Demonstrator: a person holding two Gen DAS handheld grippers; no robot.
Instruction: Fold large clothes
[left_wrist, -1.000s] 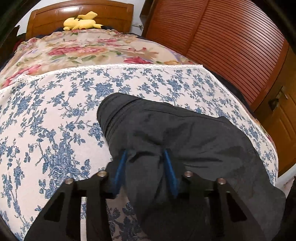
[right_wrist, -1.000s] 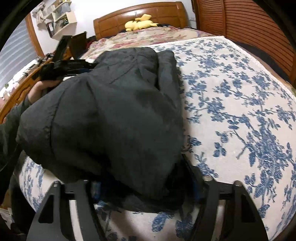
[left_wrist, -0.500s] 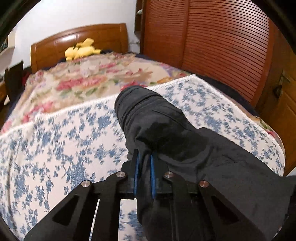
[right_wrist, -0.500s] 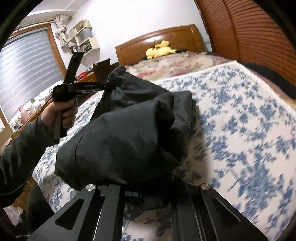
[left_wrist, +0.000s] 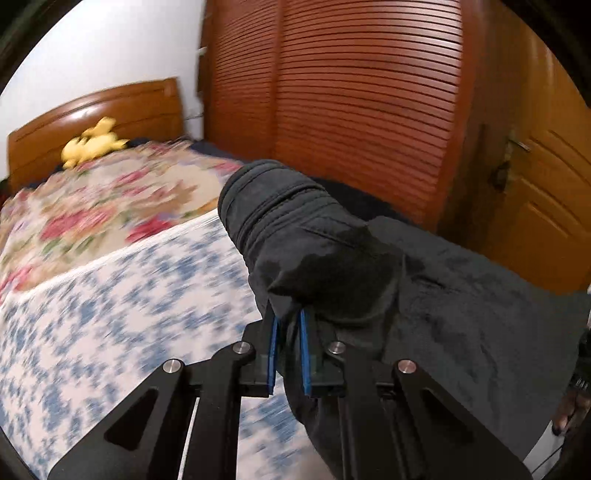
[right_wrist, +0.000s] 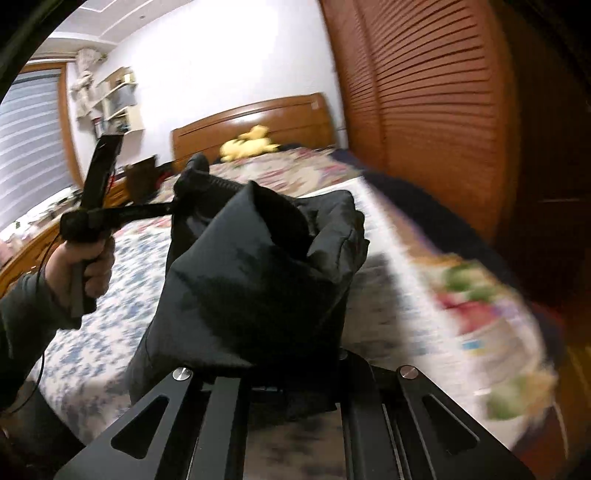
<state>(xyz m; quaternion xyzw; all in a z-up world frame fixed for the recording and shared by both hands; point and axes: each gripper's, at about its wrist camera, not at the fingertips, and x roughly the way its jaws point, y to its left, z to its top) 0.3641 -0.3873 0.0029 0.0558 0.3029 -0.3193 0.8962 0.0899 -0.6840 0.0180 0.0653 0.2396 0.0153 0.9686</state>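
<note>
Here the left gripper (left_wrist: 288, 325) is pinching a fold of the black garment (left_wrist: 424, 295) between its blue pads (left_wrist: 273, 347), which are sitting close together with only dark cloth between them. The garment is bulging up from the grip toward the centre of the left wrist frame, its ribbed end (left_wrist: 266, 195) pointing toward the upper middle, while the rest is spreading across the lower right.

In the right wrist view the right gripper (right_wrist: 291, 384) is sitting at the bottom centre. Its fingertips are hiding under the bunched cloth, narrowed onto it, and the garment (right_wrist: 258, 280) is rising from them as a puffy mound filling the middle of the frame. At the left of that frame a hand (right_wrist: 85, 266) in a dark sleeve (right_wrist: 22, 310) is gripping the handle of the left gripper (right_wrist: 171, 208), whose tip is meeting the garment's far upper corner.

Below the garment the blue-flowered cover (left_wrist: 110, 325) is lying over the bed, blurred, and a rose-patterned blanket (left_wrist: 96, 206) is showing beyond it. A yellow plush toy (left_wrist: 92, 142) is lying against the wooden headboard (left_wrist: 110, 107) at the upper left. Slatted wooden doors (left_wrist: 351, 92) are filling the upper right.
</note>
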